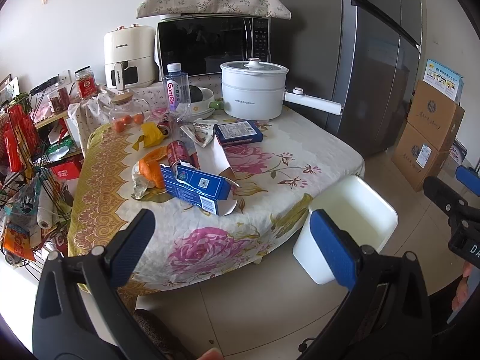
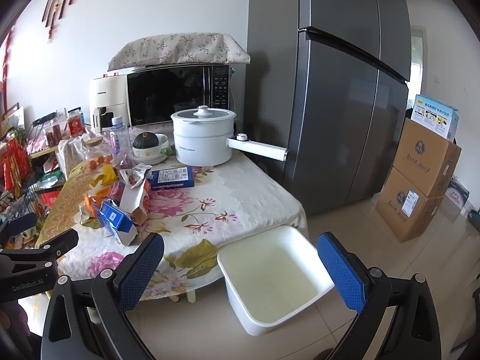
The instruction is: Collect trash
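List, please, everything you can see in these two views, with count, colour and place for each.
Torn cardboard box: one, blue, table's near side.
Flat box: one, dark blue, mid-table.
Crushed drink can: one, red, behind the torn box.
Orange peel: one, orange, left of the torn box.
Snack wrapper: one, white, mid-table.
Plastic water bottle: one, clear, table's rear.
Electric pot: one, white, rear.
Microwave: one, black, behind the pot.
Air fryer: one, cream, left of microwave.
Fridge: one, grey, right.
Plastic bin: one, white, floor, empty.
Cardboard cartons: two, brown, stacked.
Left gripper: open.
Right gripper: open.
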Action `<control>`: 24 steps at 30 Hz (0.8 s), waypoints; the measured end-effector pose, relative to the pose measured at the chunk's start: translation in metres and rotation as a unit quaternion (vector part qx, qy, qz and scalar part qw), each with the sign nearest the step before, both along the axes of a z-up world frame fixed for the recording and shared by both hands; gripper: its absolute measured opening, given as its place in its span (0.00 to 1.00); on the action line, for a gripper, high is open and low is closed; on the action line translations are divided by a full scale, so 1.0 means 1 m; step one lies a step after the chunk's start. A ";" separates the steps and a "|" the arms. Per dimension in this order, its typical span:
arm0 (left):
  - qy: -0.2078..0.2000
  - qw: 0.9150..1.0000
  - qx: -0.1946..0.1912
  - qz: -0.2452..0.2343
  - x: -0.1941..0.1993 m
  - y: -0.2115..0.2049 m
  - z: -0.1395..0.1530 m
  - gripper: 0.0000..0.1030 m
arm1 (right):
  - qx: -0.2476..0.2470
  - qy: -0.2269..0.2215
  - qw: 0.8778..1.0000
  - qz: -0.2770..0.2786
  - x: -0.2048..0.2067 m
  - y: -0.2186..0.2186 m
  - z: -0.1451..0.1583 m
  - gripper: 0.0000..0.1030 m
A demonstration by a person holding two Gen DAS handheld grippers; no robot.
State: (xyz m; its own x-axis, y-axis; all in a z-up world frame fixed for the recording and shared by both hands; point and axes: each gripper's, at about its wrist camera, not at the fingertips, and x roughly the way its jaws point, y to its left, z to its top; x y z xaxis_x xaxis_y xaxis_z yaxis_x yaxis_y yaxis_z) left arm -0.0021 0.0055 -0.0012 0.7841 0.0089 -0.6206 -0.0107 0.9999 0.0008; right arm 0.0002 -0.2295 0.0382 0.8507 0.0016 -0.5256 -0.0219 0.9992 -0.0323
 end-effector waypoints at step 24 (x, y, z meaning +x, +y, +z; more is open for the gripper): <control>0.005 1.000 -0.002 -0.001 0.000 -0.001 -0.005 0.99 | 0.000 0.001 1.000 0.001 -0.001 0.000 -0.001 1.00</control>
